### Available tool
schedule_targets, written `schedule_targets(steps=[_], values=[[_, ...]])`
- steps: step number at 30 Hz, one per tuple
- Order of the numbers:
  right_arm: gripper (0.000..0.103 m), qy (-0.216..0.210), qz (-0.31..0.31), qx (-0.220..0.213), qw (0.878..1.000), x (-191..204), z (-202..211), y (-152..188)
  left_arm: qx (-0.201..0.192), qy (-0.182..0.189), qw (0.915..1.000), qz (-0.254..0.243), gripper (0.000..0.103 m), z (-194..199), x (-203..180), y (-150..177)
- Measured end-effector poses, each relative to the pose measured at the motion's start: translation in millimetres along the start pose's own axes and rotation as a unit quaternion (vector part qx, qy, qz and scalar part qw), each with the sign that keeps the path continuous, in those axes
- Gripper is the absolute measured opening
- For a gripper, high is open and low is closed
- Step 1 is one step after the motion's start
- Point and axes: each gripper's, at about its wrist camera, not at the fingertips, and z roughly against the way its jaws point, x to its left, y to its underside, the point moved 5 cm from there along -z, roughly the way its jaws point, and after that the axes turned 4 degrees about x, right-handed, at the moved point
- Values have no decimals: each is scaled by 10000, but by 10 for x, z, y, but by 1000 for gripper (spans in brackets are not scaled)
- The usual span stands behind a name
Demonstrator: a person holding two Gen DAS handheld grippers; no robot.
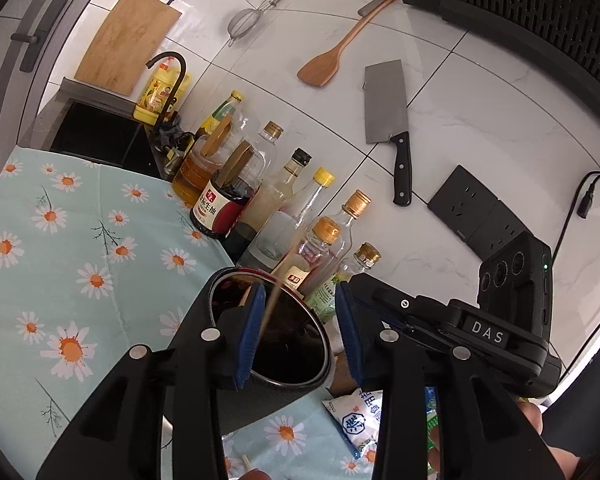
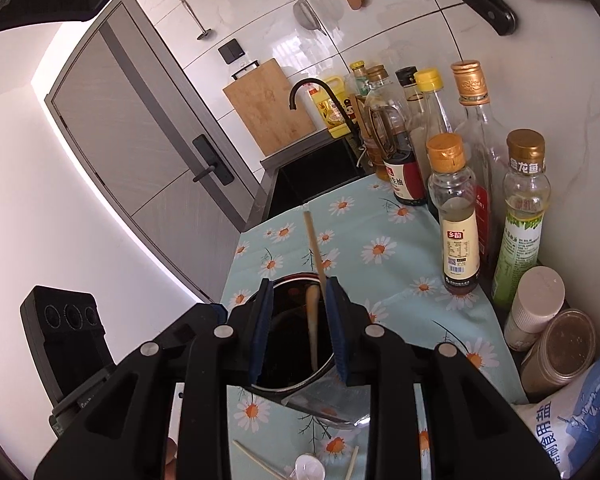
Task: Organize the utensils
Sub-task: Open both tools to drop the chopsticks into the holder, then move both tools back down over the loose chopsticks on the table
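Observation:
A dark round utensil holder [image 1: 292, 344] stands on the daisy cloth; it also shows in the right wrist view [image 2: 292, 344]. A chopstick [image 2: 315, 248] and a pale wooden spoon handle [image 2: 312, 320] stand in it. My left gripper [image 1: 298, 336] is open over the holder, a thin chopstick [image 1: 269, 312] beside its left pad. My right gripper [image 2: 298, 328] is open above the holder, the chopstick against its right pad. A white spoon [image 2: 310, 467] and loose chopsticks [image 2: 260, 462] lie on the cloth near the front edge.
Several sauce and oil bottles [image 2: 456, 208] line the wall to the right. Jars [image 2: 560, 352] and a salt bag [image 2: 580, 428] sit at the right front. A sink [image 2: 320, 168] with black tap lies beyond. A cleaver [image 1: 388, 120], wooden spatula [image 1: 332, 52] and strainer hang on the wall.

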Motion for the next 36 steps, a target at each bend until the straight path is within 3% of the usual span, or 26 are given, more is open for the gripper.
schedule_targets(steps=[15, 23, 26, 32, 36], values=[[29, -46, 377, 15, 9993, 255, 530, 178, 212, 10, 9993, -310, 35, 465, -352, 98], [29, 131, 512, 150, 9985, 249, 682, 361, 374, -173, 9973, -615, 35, 684, -549, 250], [29, 399, 528, 144, 9977, 204, 725, 423, 467, -232, 9954, -801, 35, 770, -625, 341], [29, 693, 590, 593, 9941, 84, 759, 660, 791, -263, 9911, -1036, 35, 887, -668, 616], [29, 883, 680, 1117, 9875, -21, 728, 872, 1037, -325, 9880, -1099, 35, 946, -650, 842]])
